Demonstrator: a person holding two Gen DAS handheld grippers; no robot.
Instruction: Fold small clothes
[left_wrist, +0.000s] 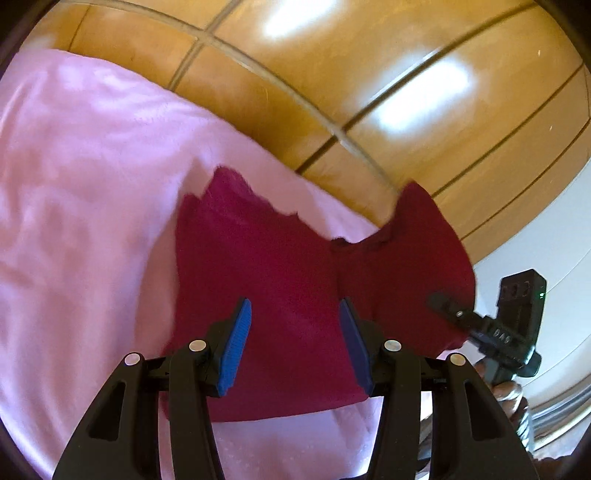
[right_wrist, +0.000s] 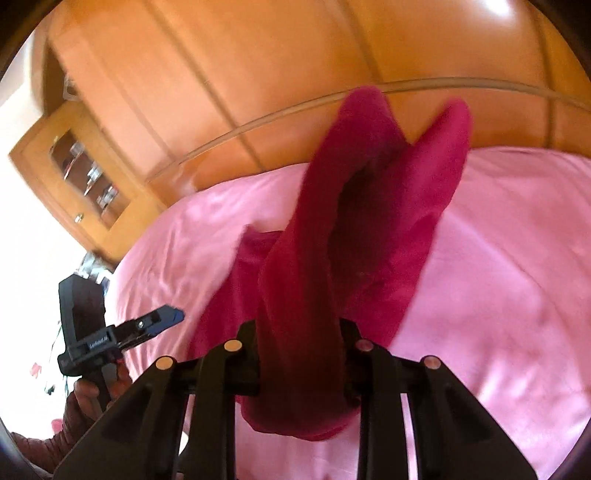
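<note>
Right gripper: fingers pinching a bunched part of the magenta garment, which drapes up and over the jaws and hides the pads. Cloth lifted, with two flaps sticking up in the right wrist view; the rest trails down onto the pink bed sheet. Exact garment type unclear, some small knit or fleece piece.

Left gripper: blue finger pads spread apart, nothing pinched. The garment lies below and beyond them, partly flat on the sheet; no clear contact. The right gripper shows at the garment's right edge in the left wrist view, where the cloth is raised.

Progress, as a judgement: early to mid fold. One side is picked up and being carried, no finished crease or neat rectangle visible. Left to do: lay the lifted part over, flatten, probably one more fold. No stack of folded items in view.

Containers: none on the bed. Farther back, a wooden headboard or wall panels, and a wooden cabinet with a glass door at left holding what look like glassware items, too blurred to name.
</note>
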